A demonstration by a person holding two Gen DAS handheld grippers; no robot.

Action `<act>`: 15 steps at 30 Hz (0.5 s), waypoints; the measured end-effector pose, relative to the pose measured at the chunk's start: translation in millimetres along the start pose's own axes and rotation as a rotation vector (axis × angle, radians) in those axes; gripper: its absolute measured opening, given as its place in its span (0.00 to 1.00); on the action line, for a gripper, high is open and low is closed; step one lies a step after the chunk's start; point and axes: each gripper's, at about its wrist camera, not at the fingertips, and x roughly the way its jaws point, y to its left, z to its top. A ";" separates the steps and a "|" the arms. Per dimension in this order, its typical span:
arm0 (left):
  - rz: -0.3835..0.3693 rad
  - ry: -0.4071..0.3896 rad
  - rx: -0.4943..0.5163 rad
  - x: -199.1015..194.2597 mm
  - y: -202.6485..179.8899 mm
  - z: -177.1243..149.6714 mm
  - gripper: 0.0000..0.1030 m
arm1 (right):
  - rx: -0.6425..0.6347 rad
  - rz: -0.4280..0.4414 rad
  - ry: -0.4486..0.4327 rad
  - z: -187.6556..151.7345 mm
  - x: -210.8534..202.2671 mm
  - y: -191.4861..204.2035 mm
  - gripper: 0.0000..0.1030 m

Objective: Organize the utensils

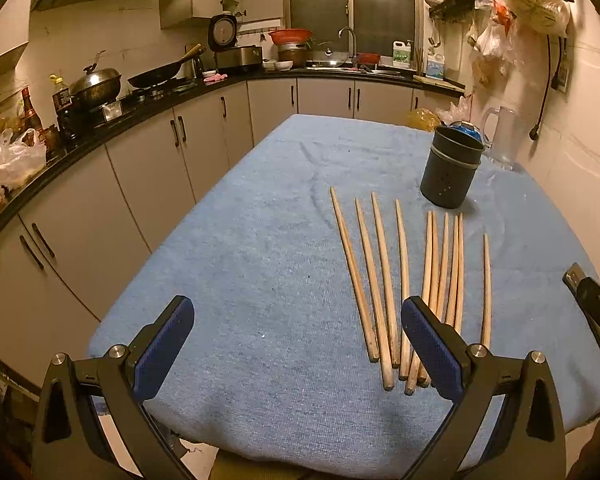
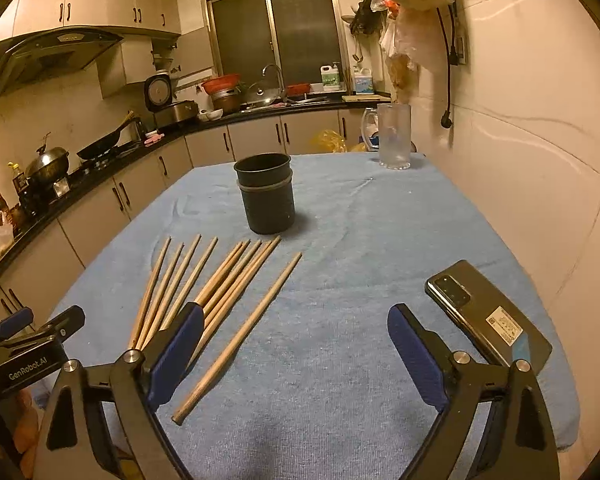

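Note:
Several wooden chopsticks (image 1: 404, 280) lie side by side on a table covered with a blue cloth (image 1: 260, 240), pointing away from me. A dark round utensil holder (image 1: 452, 168) stands upright just beyond their far tips. My left gripper (image 1: 298, 320) is open and empty, held above the near edge, to the left of the chopsticks. In the right wrist view the chopsticks (image 2: 236, 280) fan out left of centre and the holder (image 2: 266, 198) stands behind them. My right gripper (image 2: 296, 330) is open and empty, to the right of the chopsticks.
A black phone (image 2: 486, 312) lies on the cloth at the near right. A clear plastic pitcher (image 2: 394, 136) stands at the far right corner by the wall. Kitchen counters with pots (image 1: 96, 88) run along the left and back.

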 end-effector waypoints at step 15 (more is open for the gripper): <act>0.001 0.011 -0.001 2.3 1.5 -1.1 1.00 | -0.006 0.006 0.026 -1.4 1.4 3.6 0.87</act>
